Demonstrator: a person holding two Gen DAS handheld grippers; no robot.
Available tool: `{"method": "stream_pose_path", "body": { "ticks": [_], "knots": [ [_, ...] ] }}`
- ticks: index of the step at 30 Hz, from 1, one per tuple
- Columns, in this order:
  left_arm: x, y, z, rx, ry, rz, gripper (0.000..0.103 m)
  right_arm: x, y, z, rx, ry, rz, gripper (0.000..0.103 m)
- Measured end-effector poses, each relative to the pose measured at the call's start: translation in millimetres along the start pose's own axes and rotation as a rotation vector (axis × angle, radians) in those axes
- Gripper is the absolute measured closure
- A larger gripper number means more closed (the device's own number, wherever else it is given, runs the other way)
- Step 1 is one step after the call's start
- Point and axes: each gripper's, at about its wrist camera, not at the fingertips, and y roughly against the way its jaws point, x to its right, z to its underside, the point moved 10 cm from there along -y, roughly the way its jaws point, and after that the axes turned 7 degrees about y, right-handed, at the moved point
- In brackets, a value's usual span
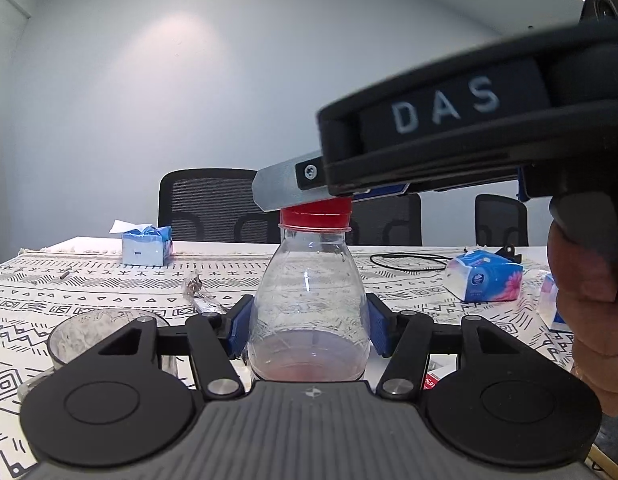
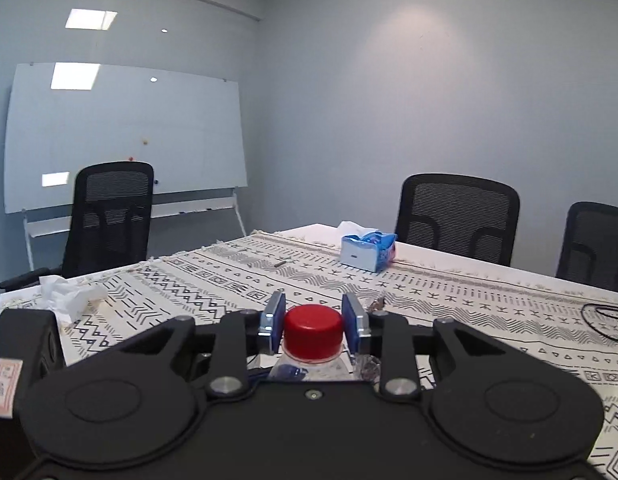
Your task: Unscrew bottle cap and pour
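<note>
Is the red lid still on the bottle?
Yes, on. The red cap sits on the neck of the clear bottle, which stands upright; the right gripper straddles the cap.

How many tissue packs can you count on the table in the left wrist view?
3: an opened pack at the far left, a blue-and-pink pack at the right, and another pack partly hidden behind the person's hand. More may be hidden.

Pale blue walls [image 2: 429, 100], a whiteboard [image 2: 125, 136], 3 black mesh chairs [image 2: 457, 216] around the patterned table [image 2: 449, 292]

Left hand-held gripper [image 1: 307, 330] clamped (right [image 2: 313, 324] spread).
</note>
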Motion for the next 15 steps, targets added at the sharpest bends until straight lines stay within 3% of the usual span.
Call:
{"method": "stream_pose_path", "body": {
  "ticks": [8,11,13,15],
  "knots": [
    [0.8,0.5,-0.2,-0.007,0.003,0.023,0.049,24.3,4.5,9.0,0.134,-0.007,-0.336,0.071],
    [0.4,1.0,-0.1,-0.009,0.006,0.029,0.049,29.3,6.1,10.4,0.161,-0.012,-0.413,0.071],
    [-0.2,1.9,-0.1,-0.007,0.009,0.028,0.049,29.1,3.9,7.9,0.132,-0.030,-0.416,0.071],
    [-2.0,1.7,-0.8,-0.004,0.020,0.015,0.049,19.0,1.4,0.5,0.059,-0.028,-0.289,0.070]
  ]
}}
